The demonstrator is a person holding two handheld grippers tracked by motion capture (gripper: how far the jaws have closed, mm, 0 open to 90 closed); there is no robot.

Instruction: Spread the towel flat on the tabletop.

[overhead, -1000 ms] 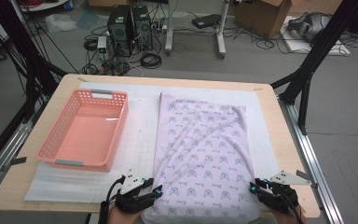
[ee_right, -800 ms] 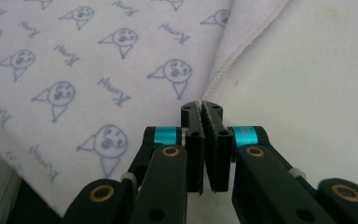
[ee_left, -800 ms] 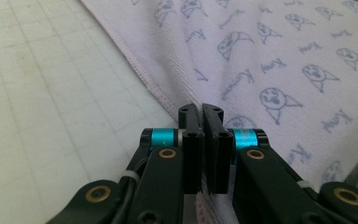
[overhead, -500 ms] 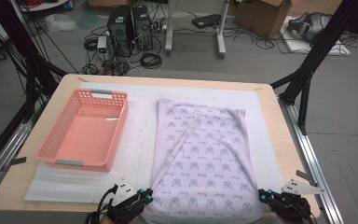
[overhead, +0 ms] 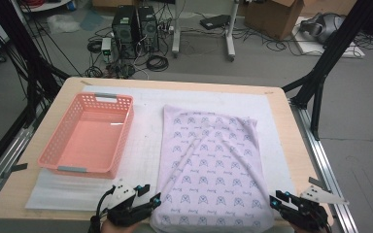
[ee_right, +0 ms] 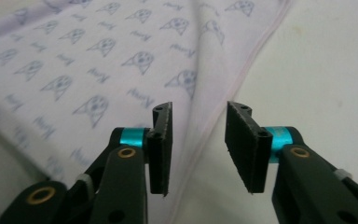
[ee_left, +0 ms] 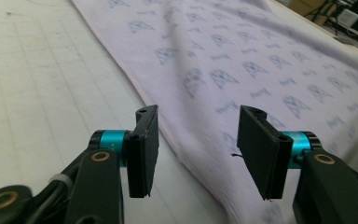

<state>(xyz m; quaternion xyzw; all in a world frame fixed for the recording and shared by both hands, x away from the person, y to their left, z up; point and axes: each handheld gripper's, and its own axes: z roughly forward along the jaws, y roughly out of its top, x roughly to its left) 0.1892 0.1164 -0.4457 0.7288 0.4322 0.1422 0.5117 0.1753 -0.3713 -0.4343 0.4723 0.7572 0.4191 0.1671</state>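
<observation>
We see a pale lilac patterned cloth (overhead: 212, 170) lying flat on the white mat (overhead: 145, 145) that covers the counter (overhead: 291, 141), just to the right of the pink basket (overhead: 87, 136) and apart from it. The left claw (overhead: 153, 201) sits at the cloth's near left corner; its jaws have just been opening and now stand apart, gripping nothing, with the cloth's hem (ee_left: 168, 135) lying on the mat beneath and beyond them. The right claw (overhead: 276, 200) sits at the cloth's near right corner; its jaws too have just been opening and hold nothing, the cloth's edge (ee_right: 223, 112) running under the gap between them. A few soft creases fan across the cloth toward its far end.
</observation>
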